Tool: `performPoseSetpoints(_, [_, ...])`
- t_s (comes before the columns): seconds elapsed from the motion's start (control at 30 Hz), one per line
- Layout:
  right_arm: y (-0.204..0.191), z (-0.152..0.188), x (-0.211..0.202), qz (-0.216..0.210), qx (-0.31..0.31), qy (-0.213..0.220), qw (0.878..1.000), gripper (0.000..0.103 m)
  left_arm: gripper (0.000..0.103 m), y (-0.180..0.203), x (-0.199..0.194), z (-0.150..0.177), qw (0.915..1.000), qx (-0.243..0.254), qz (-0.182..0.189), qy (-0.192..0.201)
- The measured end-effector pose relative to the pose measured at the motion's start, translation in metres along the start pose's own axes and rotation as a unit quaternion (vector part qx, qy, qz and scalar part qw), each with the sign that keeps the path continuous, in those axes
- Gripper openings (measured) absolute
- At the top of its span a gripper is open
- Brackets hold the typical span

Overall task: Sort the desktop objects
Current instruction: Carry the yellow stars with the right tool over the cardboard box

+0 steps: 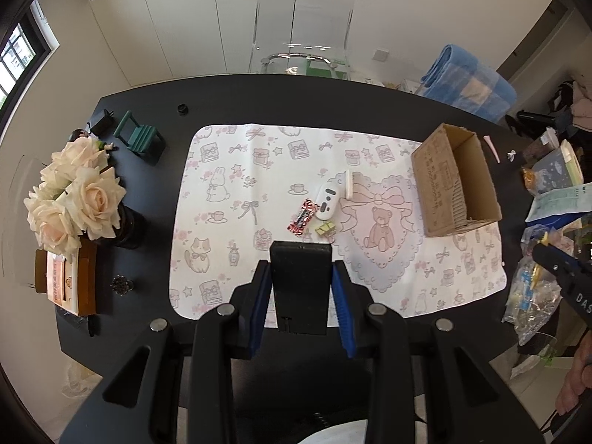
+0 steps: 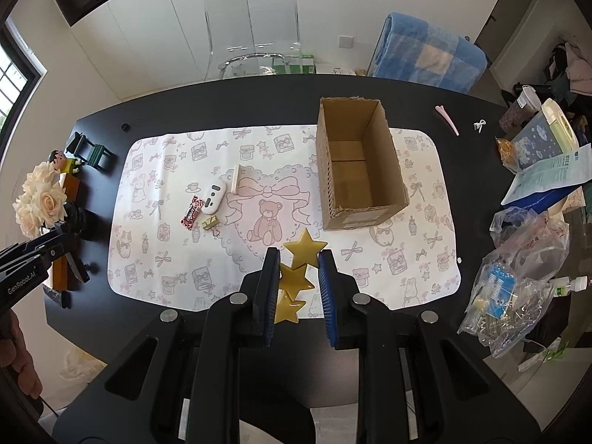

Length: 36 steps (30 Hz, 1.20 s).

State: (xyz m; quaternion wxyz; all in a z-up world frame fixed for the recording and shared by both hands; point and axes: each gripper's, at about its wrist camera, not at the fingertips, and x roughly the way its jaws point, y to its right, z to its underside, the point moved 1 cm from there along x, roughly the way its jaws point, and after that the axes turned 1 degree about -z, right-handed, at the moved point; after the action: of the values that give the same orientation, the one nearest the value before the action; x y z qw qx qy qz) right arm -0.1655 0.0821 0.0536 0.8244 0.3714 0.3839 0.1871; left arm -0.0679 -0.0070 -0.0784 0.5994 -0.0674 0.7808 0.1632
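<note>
My left gripper [image 1: 300, 273] is shut on a black rectangular block [image 1: 300, 288], held above the patterned mat [image 1: 259, 170]. My right gripper [image 2: 298, 259] is shut on a yellow star-shaped clip [image 2: 296, 273], just in front of the open cardboard box [image 2: 360, 170]. The box is empty and also shows in the left wrist view [image 1: 457, 185]. On the mat lie a white remote-like device [image 2: 214, 196], a red candy wrapper [image 2: 191, 212], a yellow-green binder clip [image 2: 210, 222] and a cream eraser bar [image 2: 235, 177].
A vase of cream roses [image 1: 74, 192], a small green toy chair [image 1: 140, 137] and an orange box [image 1: 68, 281] stand at the table's left. Plastic bags [image 2: 518, 288], papers [image 2: 547, 174] and a pink hair clip [image 2: 447, 118] lie at the right. A clear chair [image 2: 251, 26] stands behind.
</note>
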Motion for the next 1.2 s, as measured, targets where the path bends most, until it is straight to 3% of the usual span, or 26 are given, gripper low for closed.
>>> performPoseSetpoints(0.33, [0.054,-0.002,0.007,0.003,0.006,0.003,1.000,0.021,0.032,0.061,0.011,-0.004,0.9999,0.005,0.002,0.009])
performPoseSetpoints(0.53, [0.076,-0.002,0.007,0.008,0.010,0.004,1.000,0.021,0.032,0.079,0.019,0.004,0.9998,0.010,0.012,-0.009])
performPoseSetpoints(1.03, [0.076,-0.008,0.025,0.011,0.000,-0.015,1.000,0.021,0.032,0.097,0.033,-0.001,0.9996,0.020,0.013,-0.012])
performPoseSetpoints(1.2, [0.079,-0.015,0.033,0.030,0.007,-0.038,0.999,0.021,0.032,0.099,0.039,-0.007,0.9995,0.019,0.016,-0.019])
